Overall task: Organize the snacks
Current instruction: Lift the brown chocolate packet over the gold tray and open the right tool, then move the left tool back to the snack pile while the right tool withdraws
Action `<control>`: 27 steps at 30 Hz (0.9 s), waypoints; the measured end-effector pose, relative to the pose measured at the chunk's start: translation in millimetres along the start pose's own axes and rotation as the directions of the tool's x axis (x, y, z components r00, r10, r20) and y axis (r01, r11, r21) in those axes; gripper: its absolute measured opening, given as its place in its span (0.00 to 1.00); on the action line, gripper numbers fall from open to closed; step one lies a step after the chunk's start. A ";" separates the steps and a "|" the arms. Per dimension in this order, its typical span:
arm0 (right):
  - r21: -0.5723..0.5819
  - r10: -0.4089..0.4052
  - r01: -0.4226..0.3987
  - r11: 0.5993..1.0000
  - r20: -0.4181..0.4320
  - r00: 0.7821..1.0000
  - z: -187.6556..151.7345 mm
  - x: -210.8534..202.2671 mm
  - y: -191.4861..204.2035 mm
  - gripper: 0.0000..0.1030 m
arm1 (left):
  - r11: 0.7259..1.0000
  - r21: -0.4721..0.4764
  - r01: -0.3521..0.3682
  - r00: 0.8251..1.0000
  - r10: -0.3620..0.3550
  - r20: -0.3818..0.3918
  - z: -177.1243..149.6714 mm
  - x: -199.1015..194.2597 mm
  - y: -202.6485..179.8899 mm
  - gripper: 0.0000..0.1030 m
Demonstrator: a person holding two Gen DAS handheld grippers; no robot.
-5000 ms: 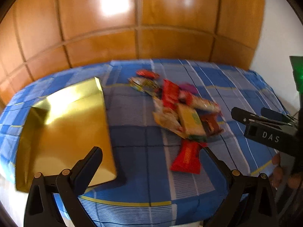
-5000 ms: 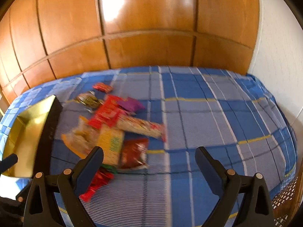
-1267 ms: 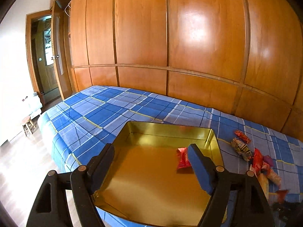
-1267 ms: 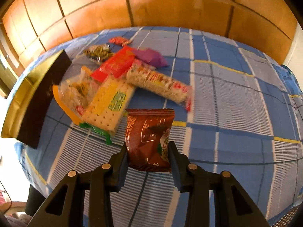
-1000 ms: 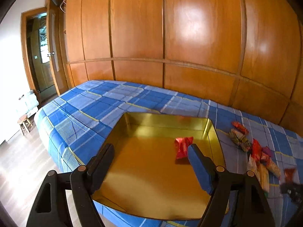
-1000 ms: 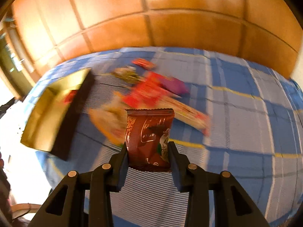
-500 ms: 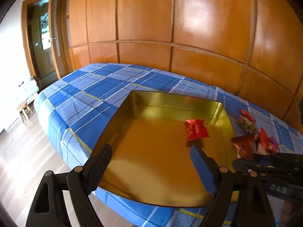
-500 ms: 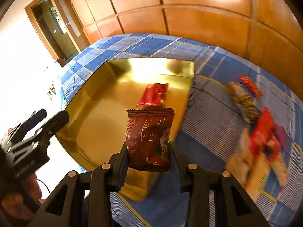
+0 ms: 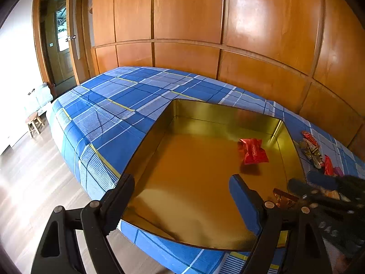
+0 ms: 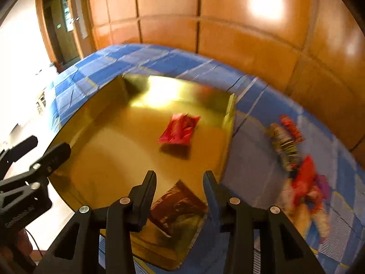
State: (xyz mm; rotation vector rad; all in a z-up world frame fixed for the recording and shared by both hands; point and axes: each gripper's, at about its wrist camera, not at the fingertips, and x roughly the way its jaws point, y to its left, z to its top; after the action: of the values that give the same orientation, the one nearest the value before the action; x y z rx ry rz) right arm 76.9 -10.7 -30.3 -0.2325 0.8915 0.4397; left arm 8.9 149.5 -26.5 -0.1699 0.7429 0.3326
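A gold tin tray [image 9: 173, 118] [image 10: 105, 105] lies on the blue plaid bedspread. A red snack packet [image 9: 252, 151] [image 10: 179, 129] lies inside it near the far right wall. My right gripper [image 10: 179, 177] is open above the tray's near right corner, and a brown snack packet [image 10: 179, 205] [image 9: 284, 198] lies loose in the tray below the jaws. My left gripper [image 9: 182, 187] is open and empty above the tray's near edge. The right gripper [image 9: 319, 183] shows at the right of the left wrist view.
Several more snack packets [image 10: 305, 178] [image 9: 312, 150] lie on the bedspread [image 9: 109, 105] right of the tray. A wooden panelled wall [image 9: 205, 22] runs behind the bed. A doorway [image 9: 57, 41] and a small stool [image 9: 34, 123] stand at the far left, past the bed's edge.
My right gripper carried the brown packet from the snack pile to over the tray, then opened; the packet now lies in the tray. The left gripper stayed open near the tray.
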 end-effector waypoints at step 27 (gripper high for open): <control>0.150 -0.193 0.166 0.975 0.187 0.963 -19.1 -77.2 -56.0 0.42 | 0.985 0.159 0.062 0.998 -0.064 0.006 -7.0 -23.1 -59.4 0.83</control>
State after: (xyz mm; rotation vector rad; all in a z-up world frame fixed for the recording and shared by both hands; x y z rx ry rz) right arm 47.2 -88.5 19.8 -0.1417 0.6916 0.2283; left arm 9.6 86.7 -13.7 -0.0413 0.7476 0.2127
